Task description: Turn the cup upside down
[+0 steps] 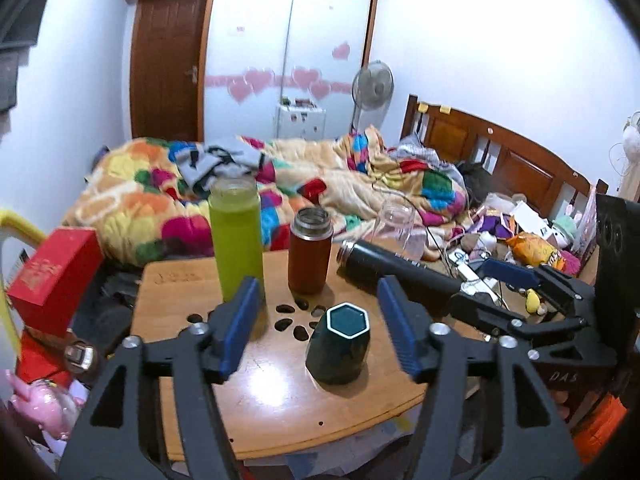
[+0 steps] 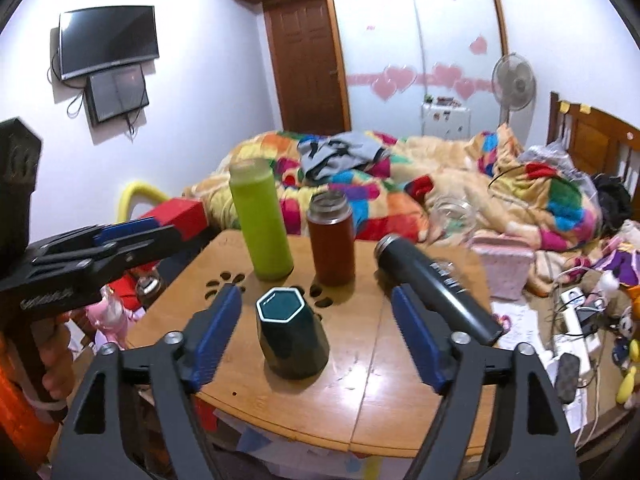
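A dark green hexagonal cup (image 1: 339,344) with a white rim stands upright, mouth up, on the round wooden table (image 1: 280,408). It also shows in the right wrist view (image 2: 291,333). My left gripper (image 1: 320,316) is open, hovering above the table with the cup between and just beyond its blue pads. My right gripper (image 2: 316,320) is open too, its pads either side of the cup without touching it. The right gripper shows from the side in the left wrist view (image 1: 508,280), the left gripper in the right wrist view (image 2: 120,232).
Behind the cup stand a lime green bottle (image 1: 237,240) and a brown-red thermos (image 1: 310,255). A black flask (image 1: 400,270) lies on its side at the right, a clear glass (image 1: 394,227) behind it. A red box (image 1: 56,276) sits left. A cluttered bed lies beyond.
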`<state>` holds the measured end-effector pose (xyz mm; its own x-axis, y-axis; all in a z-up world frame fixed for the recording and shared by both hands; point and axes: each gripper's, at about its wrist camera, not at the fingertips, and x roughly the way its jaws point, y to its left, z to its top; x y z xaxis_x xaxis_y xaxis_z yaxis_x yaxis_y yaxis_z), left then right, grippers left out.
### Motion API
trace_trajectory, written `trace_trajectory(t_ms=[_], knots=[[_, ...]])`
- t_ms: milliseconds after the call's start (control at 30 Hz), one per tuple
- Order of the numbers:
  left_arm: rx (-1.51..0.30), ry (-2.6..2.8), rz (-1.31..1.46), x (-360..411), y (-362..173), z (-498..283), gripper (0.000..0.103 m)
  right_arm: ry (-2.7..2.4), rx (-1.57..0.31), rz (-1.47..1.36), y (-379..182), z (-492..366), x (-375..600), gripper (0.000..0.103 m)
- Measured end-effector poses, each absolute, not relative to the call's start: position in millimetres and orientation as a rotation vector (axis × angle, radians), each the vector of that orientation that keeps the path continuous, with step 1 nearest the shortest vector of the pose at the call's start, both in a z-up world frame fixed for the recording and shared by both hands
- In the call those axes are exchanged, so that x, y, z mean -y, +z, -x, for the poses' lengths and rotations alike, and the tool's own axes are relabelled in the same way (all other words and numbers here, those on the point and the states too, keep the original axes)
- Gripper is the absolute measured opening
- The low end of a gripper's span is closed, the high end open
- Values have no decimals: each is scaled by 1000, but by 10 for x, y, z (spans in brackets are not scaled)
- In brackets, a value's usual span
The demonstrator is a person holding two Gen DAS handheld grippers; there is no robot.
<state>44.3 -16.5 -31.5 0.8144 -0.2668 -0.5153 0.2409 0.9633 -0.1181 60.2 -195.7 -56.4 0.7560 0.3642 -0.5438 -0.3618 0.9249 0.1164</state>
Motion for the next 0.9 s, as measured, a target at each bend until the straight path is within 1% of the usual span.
trace_trajectory(t_ms=[33,100,133,167,200,233,267,467,900], knots=[[-545,-261,41,188,-276,-395,69,390,-586,-6,-524,-578,1971,83],[-516,-237,25,219,-206,-275,83,370,-558,-10,-425,-474,2017,86],[-502,-224,17,238,-175,-210,87,362,-547,-9,-383,-425,2034,87],[-486,-211,11,247,-149,-138,95,354,-540,-8,-347,-390,2053,91],[-471,-199,6,259,-126,-81,100,346,-534,-9,-313,-349,2071,93],[-457,-187,1,270,-106,-27,100,342,-528,-12,-296,-334,2089,100],[-444,-175,-6,282,-86,36,101,338,-516,-17,-268,-291,2107,103],[-424,-132,10,252,-93,192,102,317,-474,-18,-153,-119,2148,103],[-398,-107,46,180,-90,284,102,299,-444,-22,-114,-8,2164,103]])
